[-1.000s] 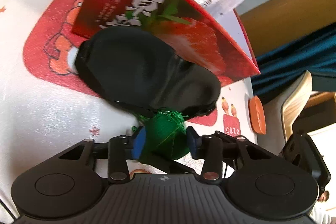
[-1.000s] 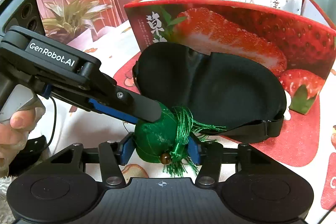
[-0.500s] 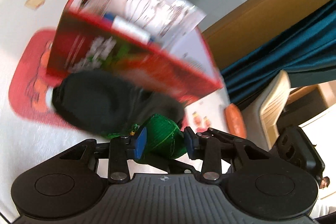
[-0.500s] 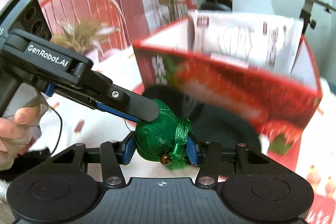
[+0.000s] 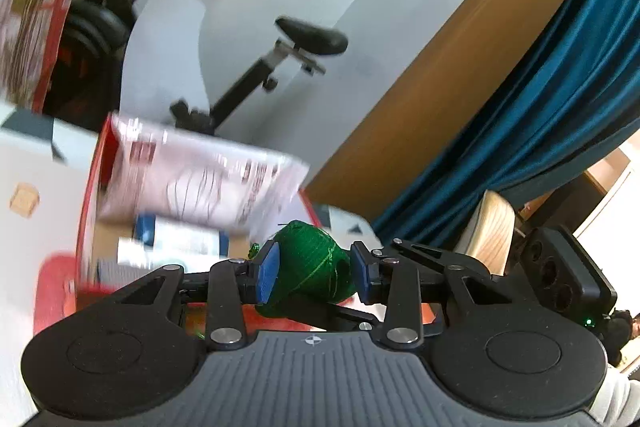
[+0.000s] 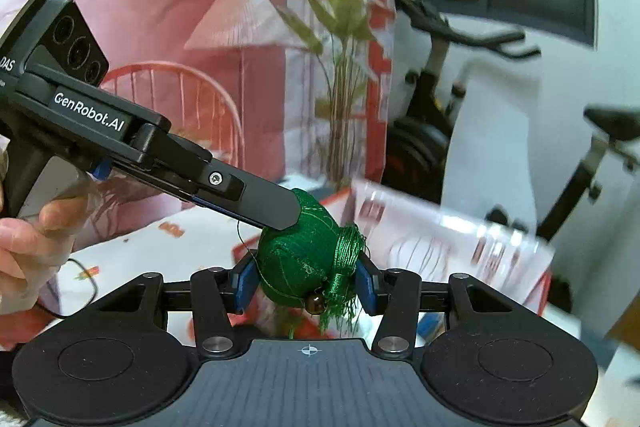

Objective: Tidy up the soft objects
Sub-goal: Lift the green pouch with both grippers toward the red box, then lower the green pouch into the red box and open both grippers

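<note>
I am clamping the green tasselled sachet (image 5: 310,263) (image 6: 298,259) with both claws, left (image 5: 312,269) and right (image 6: 306,281), above the red box (image 5: 86,207).

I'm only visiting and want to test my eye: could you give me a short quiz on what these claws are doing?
1. True or false: the green tasselled pouch lies on the table.
2. Left claw and right claw: which grips the pouch? A) left only B) right only C) both
3. Fill in: the open box holding packets is ____ in colour.
Key: 1 false; 2 C; 3 red.
</note>
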A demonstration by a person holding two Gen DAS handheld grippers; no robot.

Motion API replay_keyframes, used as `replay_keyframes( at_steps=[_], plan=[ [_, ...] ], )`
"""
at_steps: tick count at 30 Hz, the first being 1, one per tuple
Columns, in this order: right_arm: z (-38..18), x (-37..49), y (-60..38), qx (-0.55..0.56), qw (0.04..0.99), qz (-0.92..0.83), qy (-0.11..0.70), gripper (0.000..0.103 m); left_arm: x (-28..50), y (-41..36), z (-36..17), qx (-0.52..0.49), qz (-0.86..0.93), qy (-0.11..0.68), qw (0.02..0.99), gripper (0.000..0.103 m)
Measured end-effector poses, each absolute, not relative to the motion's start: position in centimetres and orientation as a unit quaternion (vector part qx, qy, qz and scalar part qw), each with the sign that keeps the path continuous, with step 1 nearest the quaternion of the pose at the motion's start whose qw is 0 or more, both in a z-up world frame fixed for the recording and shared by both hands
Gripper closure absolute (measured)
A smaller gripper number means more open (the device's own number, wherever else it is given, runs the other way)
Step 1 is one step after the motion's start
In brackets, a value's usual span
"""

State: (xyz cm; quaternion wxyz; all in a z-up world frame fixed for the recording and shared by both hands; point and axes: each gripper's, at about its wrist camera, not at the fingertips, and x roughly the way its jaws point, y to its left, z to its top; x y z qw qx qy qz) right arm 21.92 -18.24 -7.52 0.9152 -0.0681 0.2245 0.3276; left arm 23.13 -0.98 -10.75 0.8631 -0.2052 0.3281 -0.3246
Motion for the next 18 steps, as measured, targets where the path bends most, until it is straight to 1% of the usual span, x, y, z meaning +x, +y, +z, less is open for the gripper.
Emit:
replay_keyframes(
  at_steps=[6,9,13,18],
  plan=[
    [-5.1,24.6,-18.2,-0.085,0.924,0.320,0.189,0.057,24.8,-0.8,-7.7,-0.205,-0.328,0.287,0.876,0.063],
    [-4.8,26.4,-18.4,-0.093,0.926,0.312,0.190,0.057,25.9,-1.0,-6.4,-0.200,-0.328,0.274,0.882,0.063],
    [-5.9,28.5,-19.2,-0.106,0.927,0.291,0.213,0.057,27.9,-2.3,-6.1,-0.187,-0.322,0.275,0.886,0.063],
    [-9.1,30.1,-21.3,-0.096,0.927,0.259,0.253,0.057,31.0,-4.9,-8.2,-0.185,-0.321,0.305,0.877,0.063]
  ],
)
